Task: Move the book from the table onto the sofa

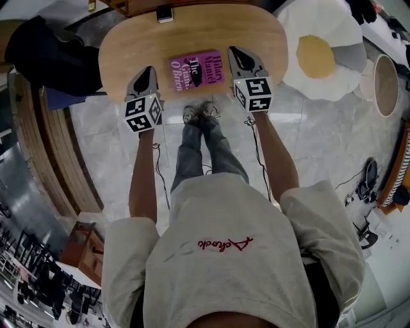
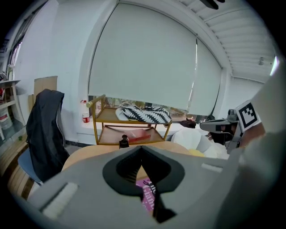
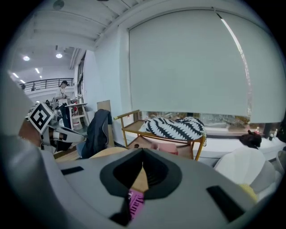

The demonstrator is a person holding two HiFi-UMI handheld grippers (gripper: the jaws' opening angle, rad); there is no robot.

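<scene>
**A:** What is hidden or hard to make out?

**B:** Quite a lot. In the left gripper view the left gripper [image 2: 141, 147] covers nearly the whole table with its own grey body. Of the book [image 2: 149, 197] only a narrow pink strip shows through the dark opening behind the tips. The right gripper view is the same: the right gripper [image 3: 143, 150] fills the lower half, and one thin pink piece of the cover appears below its tips. In the head view the person's grey shirt [image 1: 237, 256] takes the bottom of the picture. The far end of the table [image 1: 122, 51] is cut off at the top edge. A small dark and white object [image 1: 164, 14] sits there, but I cannot tell what it is.

**A:** And the jaws?

**B:** On both grippers they are together, tip against tip, with nothing between them.

**A:** Where is the book compared to them?

**B:** It lies flat on the wooden table, cover up, between the two grippers (the head view shows this best). The left gripper is near the book's left side, clearly apart from it. The tips of the right gripper are just beside the book's right edge. Whether they touch it, I cannot tell. Both grippers are over the table's near part, pointing away from the person.
</scene>
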